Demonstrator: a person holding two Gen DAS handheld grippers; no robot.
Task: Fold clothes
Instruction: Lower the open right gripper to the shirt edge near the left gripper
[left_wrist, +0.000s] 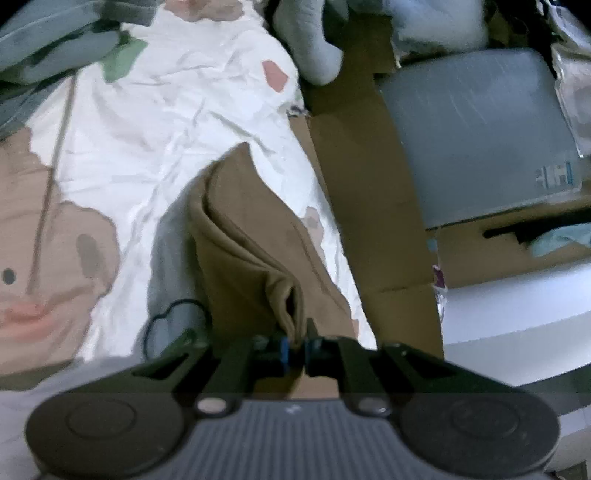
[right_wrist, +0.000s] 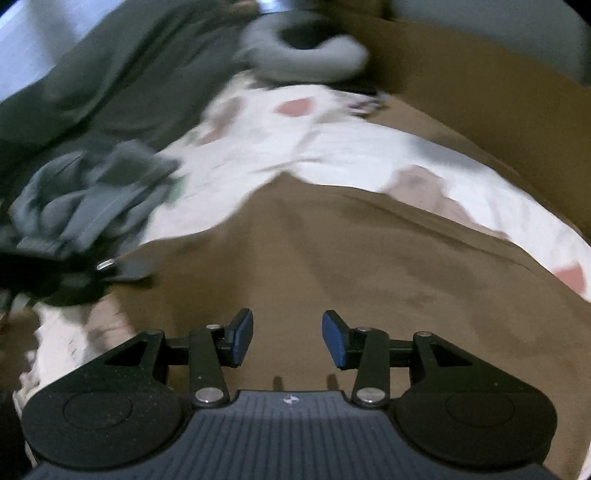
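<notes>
Brown garment (left_wrist: 251, 251): tan-brown cloth, lying on the bed; in the left wrist view one folded edge rose in a pleated ridge toward the camera, while in the right wrist view it (right_wrist: 332, 258) spread flat and broad below the claw.
Left claw (left_wrist: 300, 350): pressed together on a bunched fold of the brown garment, the cloth pinched between its blue pads (left_wrist: 286, 349).
Right claw (right_wrist: 288, 341): jaws stood apart with nothing between them, blue pads (right_wrist: 334, 341) clear of the cloth, hanging over the brown garment.
Bed sheet (left_wrist: 166, 129): white, crumpled, printed with pink, green and beige cartoon shapes; it lay under the garment.
Grey clothes (right_wrist: 88, 199): a rumpled heap beside the brown garment, at the left of the right wrist view, blurred.
Cardboard (left_wrist: 369, 184): brown sheets just beside the bed's edge.
Grey box (left_wrist: 480, 133): pale, with a smooth lid, beyond the cardboard.
Sock (left_wrist: 314, 44): light grey, at the far edge of the sheet.
</notes>
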